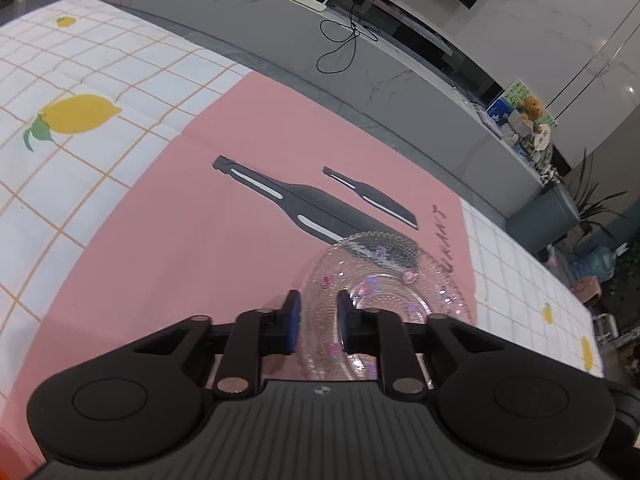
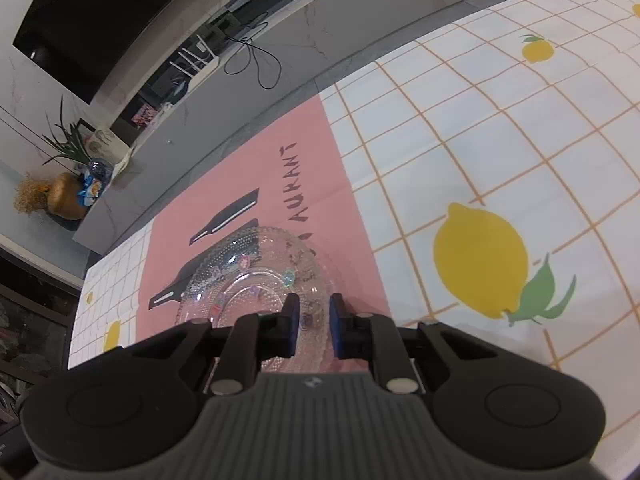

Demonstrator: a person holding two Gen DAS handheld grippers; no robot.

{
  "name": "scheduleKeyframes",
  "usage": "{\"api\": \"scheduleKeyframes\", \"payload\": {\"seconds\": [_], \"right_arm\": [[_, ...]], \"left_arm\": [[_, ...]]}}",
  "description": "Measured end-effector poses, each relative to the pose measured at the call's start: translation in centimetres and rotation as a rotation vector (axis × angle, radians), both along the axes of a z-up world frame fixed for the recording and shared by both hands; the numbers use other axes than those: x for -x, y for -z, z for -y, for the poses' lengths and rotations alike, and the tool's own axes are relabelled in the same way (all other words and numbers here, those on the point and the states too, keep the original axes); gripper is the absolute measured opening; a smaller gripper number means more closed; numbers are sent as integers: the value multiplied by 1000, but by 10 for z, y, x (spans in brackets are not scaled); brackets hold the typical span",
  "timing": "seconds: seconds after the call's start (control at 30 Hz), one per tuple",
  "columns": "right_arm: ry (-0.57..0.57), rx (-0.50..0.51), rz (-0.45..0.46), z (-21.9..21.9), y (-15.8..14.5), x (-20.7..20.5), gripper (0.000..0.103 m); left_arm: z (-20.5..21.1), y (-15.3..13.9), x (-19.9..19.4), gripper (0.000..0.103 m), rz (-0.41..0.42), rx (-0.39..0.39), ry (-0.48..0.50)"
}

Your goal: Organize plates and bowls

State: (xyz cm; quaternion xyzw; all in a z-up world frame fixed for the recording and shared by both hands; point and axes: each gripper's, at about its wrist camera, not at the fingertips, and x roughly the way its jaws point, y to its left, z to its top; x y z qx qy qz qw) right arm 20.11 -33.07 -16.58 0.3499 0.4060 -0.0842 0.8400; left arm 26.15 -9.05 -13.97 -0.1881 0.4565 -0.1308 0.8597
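Glass dishes (image 1: 380, 280), a beaded bowl nested on a beaded plate, sit low and right of centre in my left wrist view, on the pink placemat (image 1: 160, 240). My left gripper (image 1: 318, 322) hangs parted over the near rim, holding nothing.

From the right wrist, the same stack (image 2: 256, 276) lies at lower centre. My right gripper (image 2: 314, 326) straddles the opposite rim with a gap, jaws apart. I judge this the approach; next, both must close on the rim evenly.

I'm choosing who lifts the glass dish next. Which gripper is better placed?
Neither clearly: the left gripper and right gripper both have open jaws straddling the glass dish's rim on the pink mat.
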Motion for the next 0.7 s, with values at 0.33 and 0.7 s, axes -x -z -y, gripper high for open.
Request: {"api": "scheduleKeyframes", "payload": {"seconds": [0.33, 0.7], "right_arm": [[11, -10, -9, 4, 1, 1, 6], [41, -87, -42, 8, -8, 15, 6]], "left_arm": [[-5, 1, 2, 11, -8, 32, -13], [-14, -21, 18, 10, 9, 80, -11]]}}
